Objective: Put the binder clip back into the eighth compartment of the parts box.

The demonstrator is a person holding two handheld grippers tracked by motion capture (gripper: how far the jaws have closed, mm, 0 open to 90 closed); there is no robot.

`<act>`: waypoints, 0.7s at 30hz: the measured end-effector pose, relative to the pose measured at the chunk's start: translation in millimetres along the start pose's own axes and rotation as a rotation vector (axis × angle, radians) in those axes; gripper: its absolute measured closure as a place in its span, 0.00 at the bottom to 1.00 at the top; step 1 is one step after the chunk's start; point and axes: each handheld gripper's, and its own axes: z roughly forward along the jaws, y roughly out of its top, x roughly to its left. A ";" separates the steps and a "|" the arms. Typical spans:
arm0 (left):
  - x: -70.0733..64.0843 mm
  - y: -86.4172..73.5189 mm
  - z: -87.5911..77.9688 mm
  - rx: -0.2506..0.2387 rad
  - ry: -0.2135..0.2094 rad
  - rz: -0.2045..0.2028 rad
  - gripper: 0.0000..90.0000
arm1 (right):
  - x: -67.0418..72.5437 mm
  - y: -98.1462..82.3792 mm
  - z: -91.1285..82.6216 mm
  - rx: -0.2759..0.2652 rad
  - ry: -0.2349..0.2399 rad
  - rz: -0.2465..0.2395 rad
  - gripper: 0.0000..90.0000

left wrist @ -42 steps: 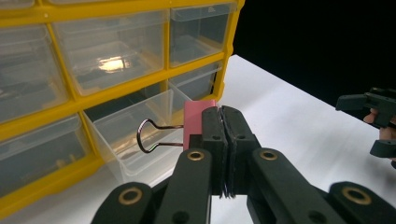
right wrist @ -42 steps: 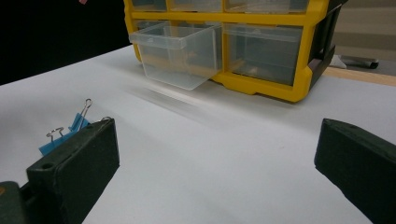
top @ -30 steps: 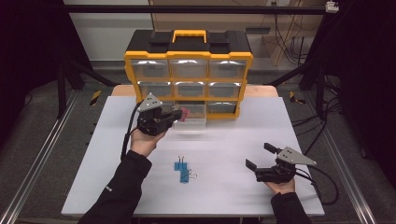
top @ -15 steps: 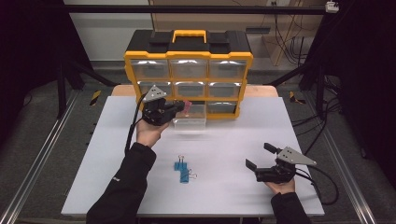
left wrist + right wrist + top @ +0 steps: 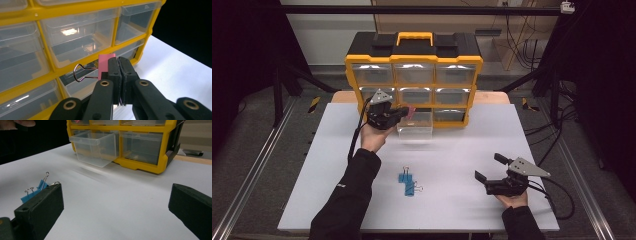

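Desk space is wide and white, with the yellow drawer cabinet standing at its far edge. One clear drawer in the bottom row, the middle one, is pulled out over the desk, and it looks like the target.

The left hand-held gripper is held up in front of the cabinet, just to the left of that drawer, its jaws clamped tight on a pink binder clip; the clip's wire handle sticks out sideways toward the cabinet face. To do this step well, the clip should be carried across until it sits squarely above the open drawer, lowered past the rim, and only then let go, so it does not bounce off the thin front wall.

The right hand-held gripper rests near the desk's front right, jaws wide apart and holding nothing.

Two blue binder clips lie together near the desk's middle, probably waiting their turn.
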 end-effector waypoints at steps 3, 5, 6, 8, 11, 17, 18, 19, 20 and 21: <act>2.5 -1.1 3.2 0.006 0.001 -0.004 0.97 | -0.1 -0.1 0.2 -0.003 0.002 0.000 0.00; 3.3 -1.5 4.8 0.008 0.002 -0.001 0.97 | -0.3 0.0 -0.2 0.003 0.000 -0.005 0.01; 3.8 -2.0 5.6 0.008 -0.001 -0.002 0.97 | -0.3 -0.1 0.1 -0.001 0.001 -0.003 0.01; 5.5 -2.9 7.0 0.013 -0.004 0.000 0.97 | -0.2 -0.1 0.2 -0.001 0.002 -0.004 0.01; 6.5 -3.9 9.3 0.018 -0.002 0.010 0.97 | -0.2 -0.1 0.1 -0.001 0.003 -0.003 0.01; 10.6 -7.4 17.4 0.036 0.003 0.011 0.97 | -0.2 -0.2 0.1 0.002 0.000 -0.006 0.01; 10.8 -7.9 18.3 0.042 0.001 0.014 0.97 | -0.3 -0.3 0.2 0.001 0.002 -0.006 0.00; 10.8 -8.6 19.5 0.044 0.002 0.016 0.97 | 0.0 -0.2 0.2 0.002 0.001 -0.003 0.01; 10.9 -9.2 20.5 0.047 0.003 0.019 0.97 | -0.1 -0.4 0.4 0.001 0.004 -0.003 0.01; 11.1 -9.6 21.3 0.050 0.000 0.019 0.97 | -0.3 -0.4 0.4 0.000 0.003 -0.007 0.00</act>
